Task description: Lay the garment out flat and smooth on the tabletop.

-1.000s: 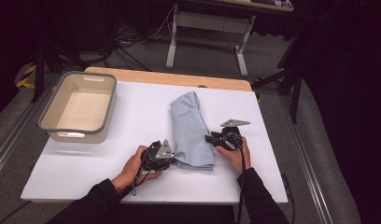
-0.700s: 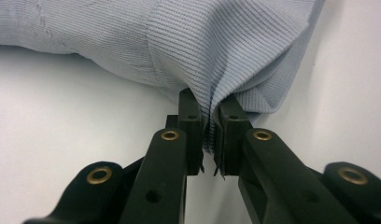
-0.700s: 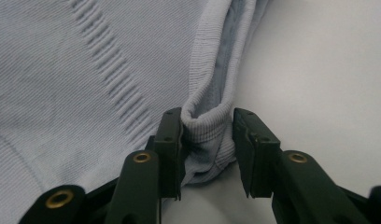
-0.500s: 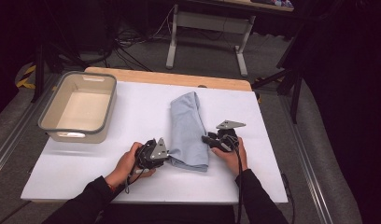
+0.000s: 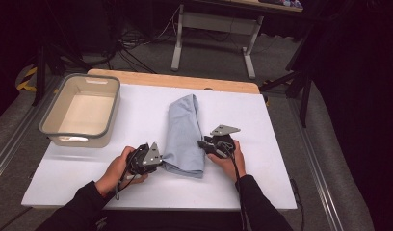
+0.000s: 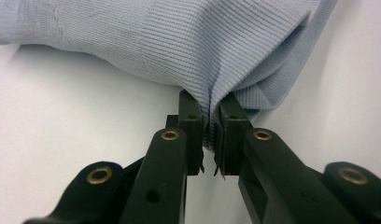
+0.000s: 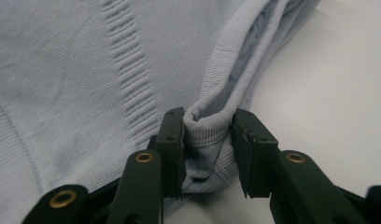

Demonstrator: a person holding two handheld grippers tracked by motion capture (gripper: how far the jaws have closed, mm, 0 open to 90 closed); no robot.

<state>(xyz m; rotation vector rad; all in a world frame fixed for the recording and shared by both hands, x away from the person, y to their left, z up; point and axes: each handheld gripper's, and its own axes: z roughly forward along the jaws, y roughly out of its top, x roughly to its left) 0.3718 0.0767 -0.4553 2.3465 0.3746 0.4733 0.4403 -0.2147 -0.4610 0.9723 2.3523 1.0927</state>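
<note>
A light blue knit garment (image 5: 185, 127) lies folded in a long strip on the white table (image 5: 281, 125). My left gripper (image 5: 161, 158) grips its near left edge. In the left gripper view, my left gripper (image 6: 209, 126) has the ribbed cloth (image 6: 202, 46) pinched tight between its pads. My right gripper (image 5: 202, 144) is at the strip's right edge. In the right gripper view, my right gripper (image 7: 207, 126) is closed on a bunched fold of the hem (image 7: 205, 128), with the rest of the cloth (image 7: 86, 70) spreading away to the left.
A beige tub with a grey rim (image 5: 79, 140) stands on the table's far left. A wooden strip (image 5: 175, 79) runs along the far table edge. Beyond it on the floor stand a metal desk frame (image 5: 177, 43) and cables. Bare white table lies right of the garment.
Both hands have slid to the left across the table. The near end of the garment has shifted left with them.
</note>
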